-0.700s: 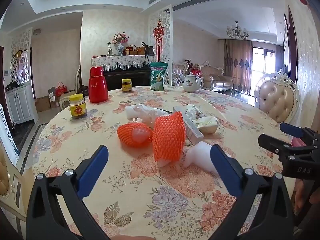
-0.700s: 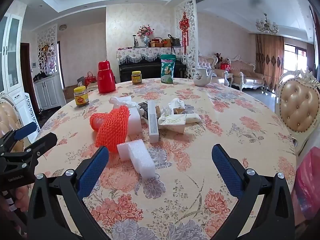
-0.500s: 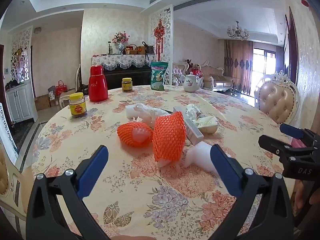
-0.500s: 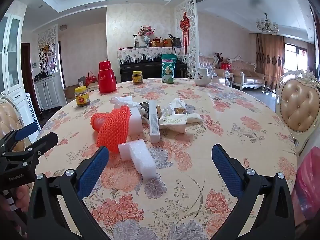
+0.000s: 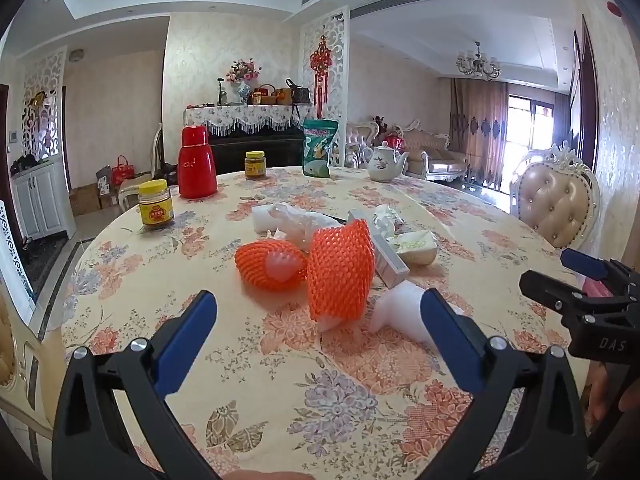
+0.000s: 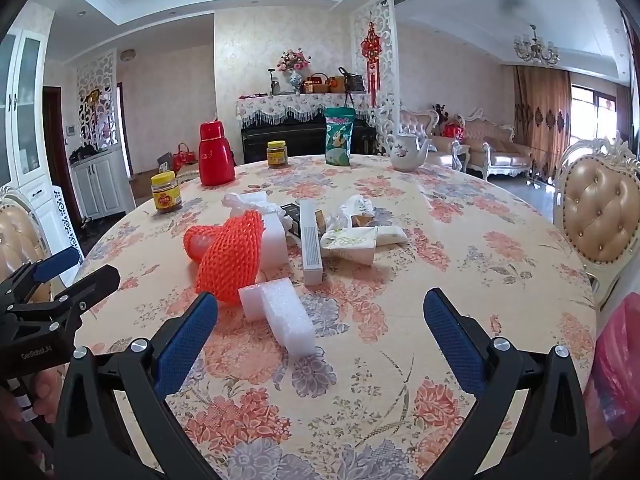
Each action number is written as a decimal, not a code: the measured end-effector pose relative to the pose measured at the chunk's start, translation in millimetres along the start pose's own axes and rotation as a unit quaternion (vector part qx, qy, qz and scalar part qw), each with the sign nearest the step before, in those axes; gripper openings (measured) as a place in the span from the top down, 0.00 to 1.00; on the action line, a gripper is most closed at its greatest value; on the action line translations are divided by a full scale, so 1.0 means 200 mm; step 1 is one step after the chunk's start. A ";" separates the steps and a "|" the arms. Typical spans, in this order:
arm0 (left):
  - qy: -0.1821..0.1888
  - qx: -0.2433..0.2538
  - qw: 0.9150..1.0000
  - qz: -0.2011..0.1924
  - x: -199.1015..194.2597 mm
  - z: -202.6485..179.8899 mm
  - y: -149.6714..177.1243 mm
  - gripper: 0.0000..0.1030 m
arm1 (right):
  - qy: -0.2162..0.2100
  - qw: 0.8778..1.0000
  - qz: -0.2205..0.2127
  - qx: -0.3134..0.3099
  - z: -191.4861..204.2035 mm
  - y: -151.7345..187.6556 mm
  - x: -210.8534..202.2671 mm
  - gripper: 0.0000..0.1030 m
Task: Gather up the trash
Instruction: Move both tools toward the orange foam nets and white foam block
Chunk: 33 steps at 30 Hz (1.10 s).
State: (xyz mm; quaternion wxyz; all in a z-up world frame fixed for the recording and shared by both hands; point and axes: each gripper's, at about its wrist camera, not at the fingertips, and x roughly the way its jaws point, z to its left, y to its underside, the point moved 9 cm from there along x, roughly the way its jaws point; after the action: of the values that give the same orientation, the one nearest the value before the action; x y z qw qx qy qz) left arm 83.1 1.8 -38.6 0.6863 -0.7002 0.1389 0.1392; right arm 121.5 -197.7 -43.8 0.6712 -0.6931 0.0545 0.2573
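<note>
A pile of trash lies mid-table: two orange foam nets (image 5: 340,272) (image 6: 230,260), a white foam block (image 6: 286,316) (image 5: 396,314), a long white box (image 6: 311,236), crumpled tissue packets (image 6: 352,240) and white plastic wrap (image 5: 288,218). My left gripper (image 5: 318,314) hovers open just short of the nearer orange net, nothing between its blue pads. My right gripper (image 6: 320,316) is open too, with the foam block lying on the table ahead between its fingers, untouched. Each gripper shows at the edge of the other's view.
The round table (image 6: 460,280) has a floral cloth. At its far side stand a red flask (image 5: 197,162), two yellow-lidded jars (image 5: 156,208), a green bag (image 5: 319,148) and a teapot (image 5: 384,162). A padded chair (image 6: 600,220) and a red plastic bag (image 6: 618,360) are at the right.
Both grippers have crept slightly forward toward the trash pile; nothing has been touched or moved, and both stay open.
</note>
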 end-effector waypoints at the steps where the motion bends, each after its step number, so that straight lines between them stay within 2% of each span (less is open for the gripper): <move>1: 0.000 0.000 1.000 0.000 0.00 0.00 0.00 0.04 | -0.001 1.000 0.000 0.000 0.00 0.00 0.00 0.07; 33: 0.002 -0.002 1.000 0.007 0.01 0.00 0.02 0.04 | -0.009 1.000 0.003 0.016 -0.02 0.02 0.00 0.07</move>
State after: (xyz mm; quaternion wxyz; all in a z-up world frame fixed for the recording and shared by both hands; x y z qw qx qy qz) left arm 84.4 1.8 -42.4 0.6835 -0.7009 0.1448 0.1434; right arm 120.6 -201.8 -46.9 0.6819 -0.6797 0.0553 0.2644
